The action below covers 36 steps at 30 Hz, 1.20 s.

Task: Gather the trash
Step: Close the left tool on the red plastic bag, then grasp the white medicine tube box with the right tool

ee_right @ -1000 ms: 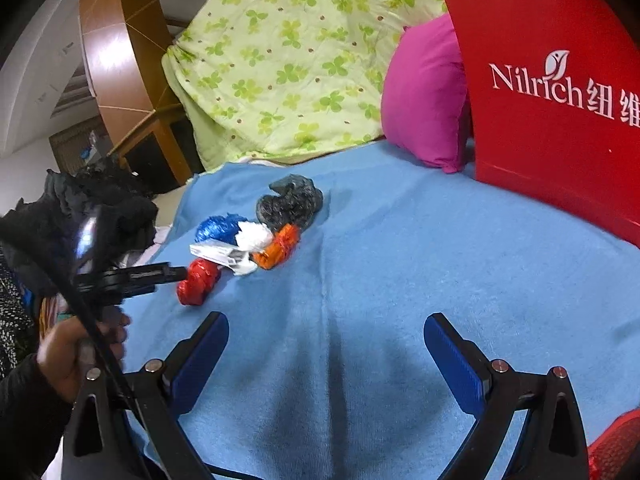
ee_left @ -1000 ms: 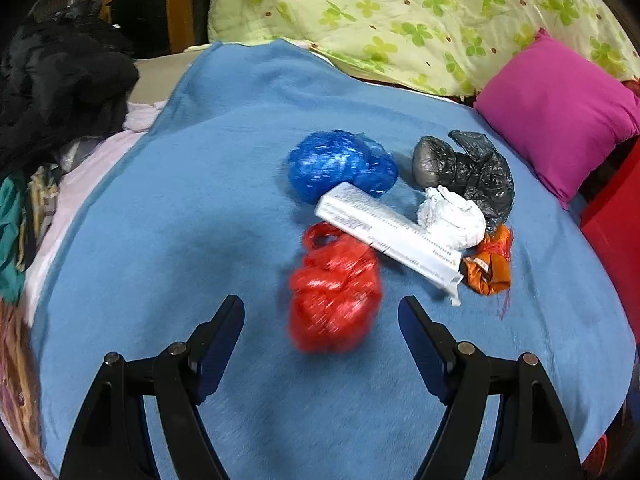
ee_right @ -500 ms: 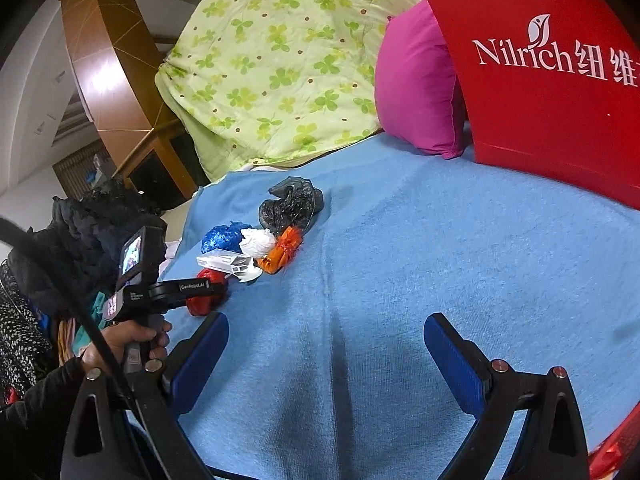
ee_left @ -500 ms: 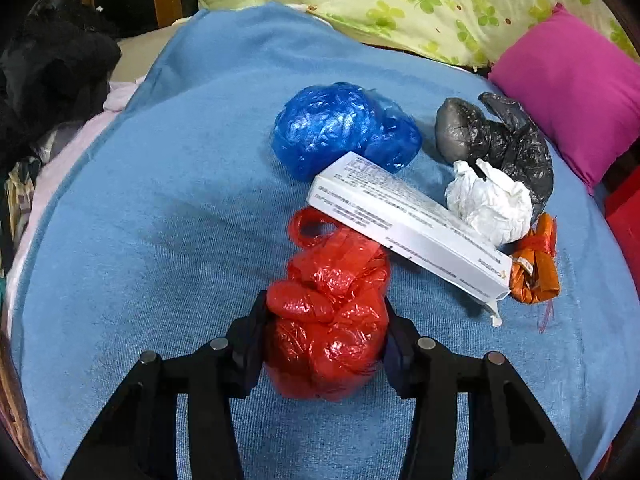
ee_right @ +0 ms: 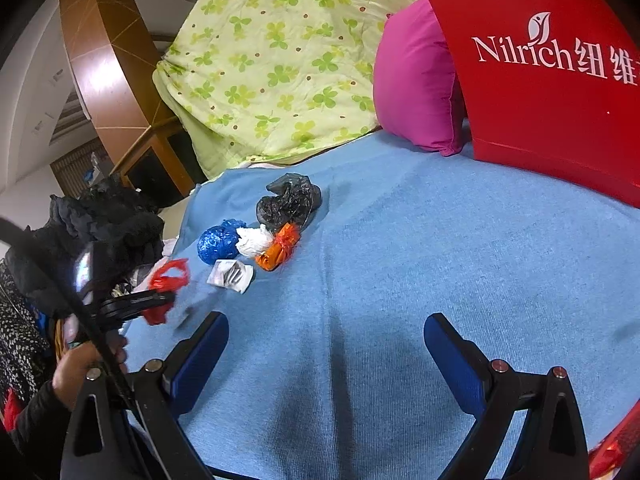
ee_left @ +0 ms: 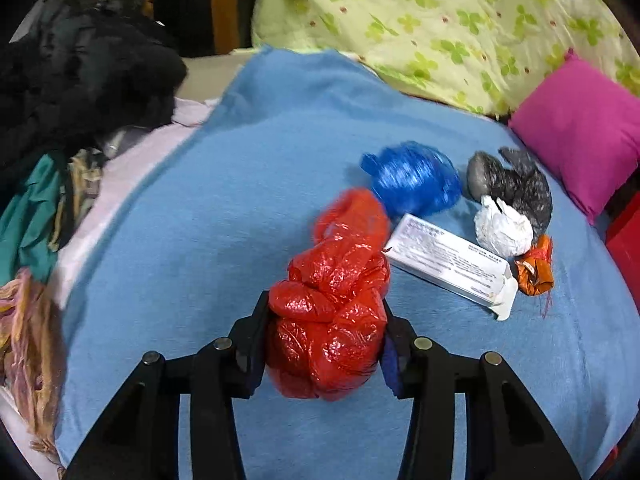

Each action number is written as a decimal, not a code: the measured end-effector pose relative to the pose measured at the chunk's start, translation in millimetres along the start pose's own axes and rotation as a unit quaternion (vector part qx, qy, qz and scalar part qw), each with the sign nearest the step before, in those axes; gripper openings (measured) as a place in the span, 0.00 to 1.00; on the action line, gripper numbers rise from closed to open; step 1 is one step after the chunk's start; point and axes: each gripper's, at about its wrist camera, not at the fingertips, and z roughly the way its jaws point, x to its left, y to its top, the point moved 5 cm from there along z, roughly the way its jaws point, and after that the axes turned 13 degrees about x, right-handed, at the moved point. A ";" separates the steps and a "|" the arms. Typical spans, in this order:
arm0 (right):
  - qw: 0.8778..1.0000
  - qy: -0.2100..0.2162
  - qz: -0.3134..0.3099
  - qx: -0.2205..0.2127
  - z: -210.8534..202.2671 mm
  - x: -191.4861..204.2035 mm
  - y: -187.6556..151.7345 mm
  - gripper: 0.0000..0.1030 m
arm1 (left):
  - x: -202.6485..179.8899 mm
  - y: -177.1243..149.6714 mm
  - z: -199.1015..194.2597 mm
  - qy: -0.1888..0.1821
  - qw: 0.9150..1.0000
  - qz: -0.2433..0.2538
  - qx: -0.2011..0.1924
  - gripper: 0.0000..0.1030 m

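My left gripper (ee_left: 324,320) is shut on a crumpled red plastic bag (ee_left: 336,292) and holds it above the blue blanket (ee_left: 224,208). It also shows in the right wrist view (ee_right: 166,280), lifted at the left. On the blanket lie a blue bag (ee_left: 416,178), a white carton (ee_left: 448,264), a white wad (ee_left: 502,228), a black bag (ee_left: 516,184) and an orange wrapper (ee_left: 534,270). My right gripper (ee_right: 324,344) is open and empty over bare blanket, well right of the pile (ee_right: 260,236).
A pink pillow (ee_left: 580,132) and a green flowered quilt (ee_left: 440,20) lie behind the trash. A red Nilrich bag (ee_right: 540,72) stands at the right. Dark clothes (ee_left: 80,76) are heaped at the left edge of the bed.
My left gripper moved onto the red bag, shut on it, then lifted it up and left, away from the carton. The right gripper has barely moved.
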 end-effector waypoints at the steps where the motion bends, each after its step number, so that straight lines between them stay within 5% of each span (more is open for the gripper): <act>1: 1.000 -0.003 -0.002 0.002 1.0 1.0 -0.2 0.97 | 4.3 -1.6 -2.1 0.001 1.000 -0.004 -0.007 0.47; 13: 1.000 -0.011 -0.002 0.004 1.9 1.3 -2.8 0.97 | 20.7 -5.6 -0.5 0.032 0.998 -0.016 -0.056 0.47; 23: 0.998 -0.031 -0.029 0.038 14.4 11.7 3.7 0.97 | 30.8 -3.4 1.1 0.005 0.997 -0.047 -0.054 0.47; 29: 0.991 0.007 -0.104 0.086 59.4 71.6 32.3 0.97 | 46.7 -0.2 4.7 -0.026 0.995 -0.090 -0.040 0.47; 36: 0.961 0.021 -0.231 0.149 136.8 155.7 54.0 0.97 | 58.7 -0.9 5.0 -0.038 0.992 -0.117 -0.035 0.47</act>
